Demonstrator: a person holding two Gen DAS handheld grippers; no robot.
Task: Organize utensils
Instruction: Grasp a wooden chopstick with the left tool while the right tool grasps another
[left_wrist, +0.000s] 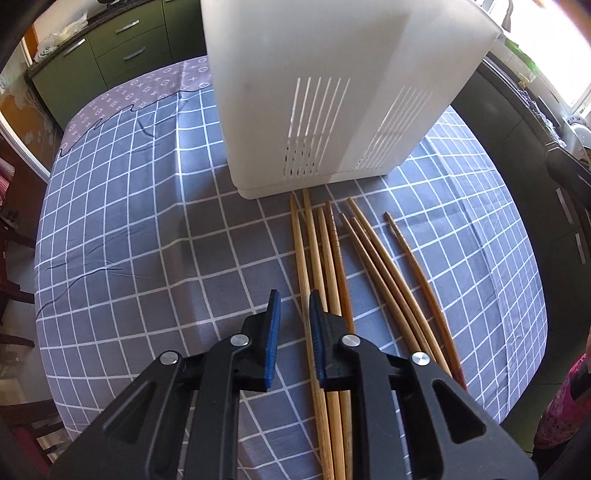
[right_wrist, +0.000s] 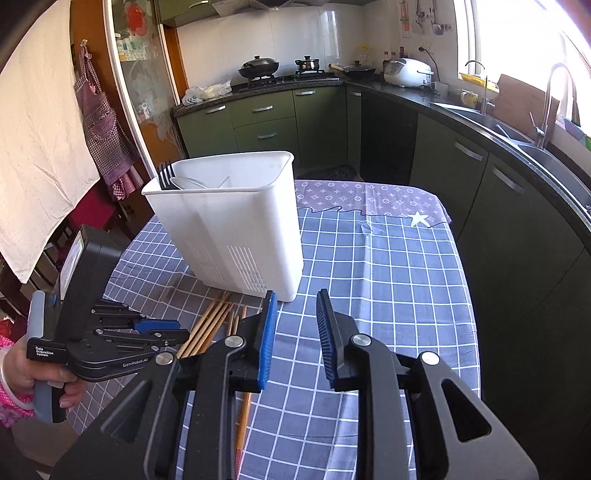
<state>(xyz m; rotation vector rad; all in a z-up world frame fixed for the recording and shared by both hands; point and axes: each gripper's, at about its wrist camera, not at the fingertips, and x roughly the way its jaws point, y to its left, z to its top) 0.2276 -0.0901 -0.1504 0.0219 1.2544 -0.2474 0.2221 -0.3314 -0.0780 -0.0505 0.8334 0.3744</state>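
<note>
Several wooden chopsticks (left_wrist: 334, 258) lie side by side on the checked tablecloth (left_wrist: 147, 240), their tips close to a white slotted utensil holder (left_wrist: 332, 92). My left gripper (left_wrist: 294, 306) hovers low over their left edge. Its jaws stand a narrow gap apart, and the leftmost chopstick runs under that gap beside the right pad without being pinched. From the right wrist, the holder (right_wrist: 229, 221) carries a dark fork (right_wrist: 166, 173) and spoons. The left gripper (right_wrist: 183, 336) points down at the chopsticks (right_wrist: 210, 325). My right gripper (right_wrist: 295, 299) is open over bare cloth, nothing between its pads.
A person's hand (right_wrist: 22, 373) grips the left tool's handle. Green cabinets (right_wrist: 266, 122), a stove with pots and a sink counter (right_wrist: 517, 136) ring the table. The table's right edge (right_wrist: 469, 295) drops off near the cabinets. A chair stands at the left.
</note>
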